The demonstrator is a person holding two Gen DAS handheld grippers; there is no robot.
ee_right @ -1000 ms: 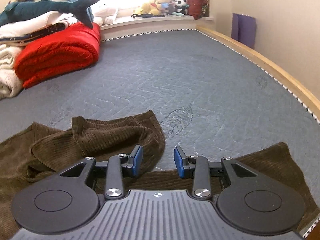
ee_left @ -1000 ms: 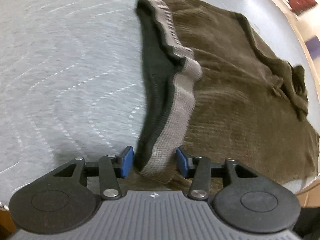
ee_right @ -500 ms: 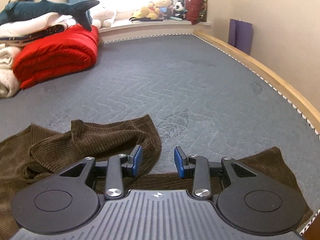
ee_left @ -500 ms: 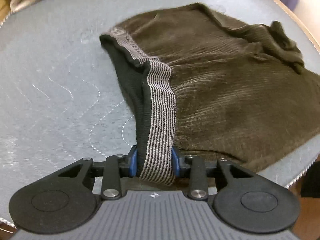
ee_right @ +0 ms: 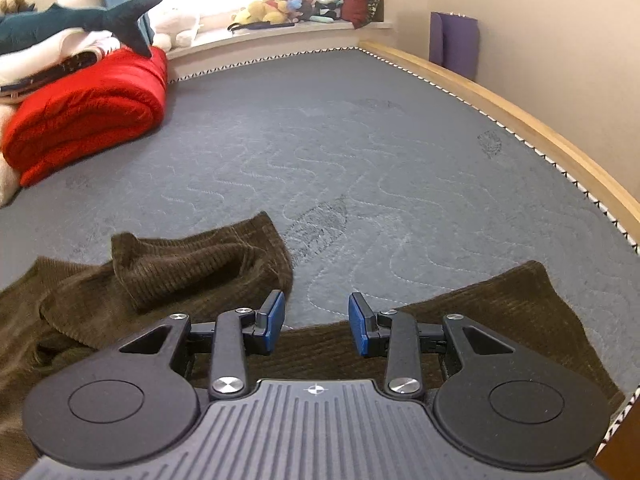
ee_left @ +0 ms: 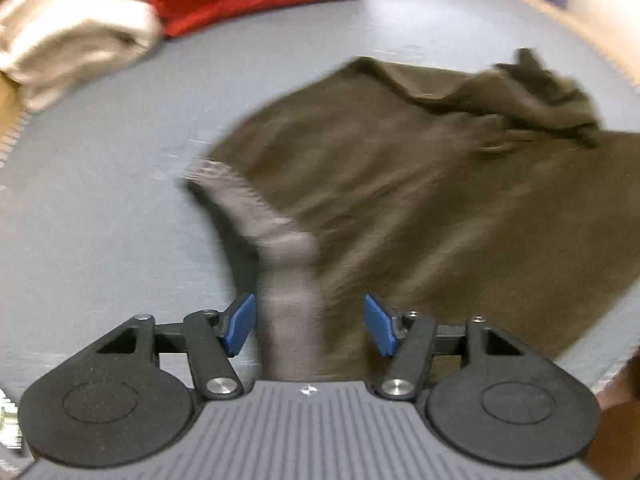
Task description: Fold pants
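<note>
- Left gripper (ee_left: 310, 324), nearest in left wrist view: jaws opening, blue pads clear of the cloth on both sides; grey ribbed waistband (ee_left: 290, 312) standing between them, no longer pinched.
- Waistband, running from 6 o'clock up between the jaws, then bending toward 10 o'clock to its far corner on the mattress; picture blurred here, so rib detail unreadable.
- Brown corduroy pants (ee_left: 420, 184), spread from 12 to 3 o'clock of the left gripper; long axis lying from the waistband at lower left toward the bunched leg ends at 1 o'clock.
- Right gripper (ee_right: 316, 322), nearest in right wrist view: jaws partly apart and empty, hovering over the crotch edge of the pants, bare grey mattress (ee_right: 360, 168) visible in the gap.
- Crumpled leg (ee_right: 192, 264), at 10 o'clock of the right gripper, folded over itself, hem just beside the left pad.
- Flat leg (ee_right: 500, 304), at 3 o'clock of the right gripper, hem toward 1 o'clock.
- Judged relation for the coming move: waist end nearer the left gripper, leg ends nearer the right; crumpled leg probably to be flattened before any fold along the long axis.
- Red folded blanket (ee_right: 88, 112) and cream bedding, far at 10 o'clock, well apart from the pants.
- Plush shark (ee_right: 80, 20) on the bedding; stuffed toys (ee_right: 288, 0) on the window ledge, farthest, at 12 o'clock.
</note>
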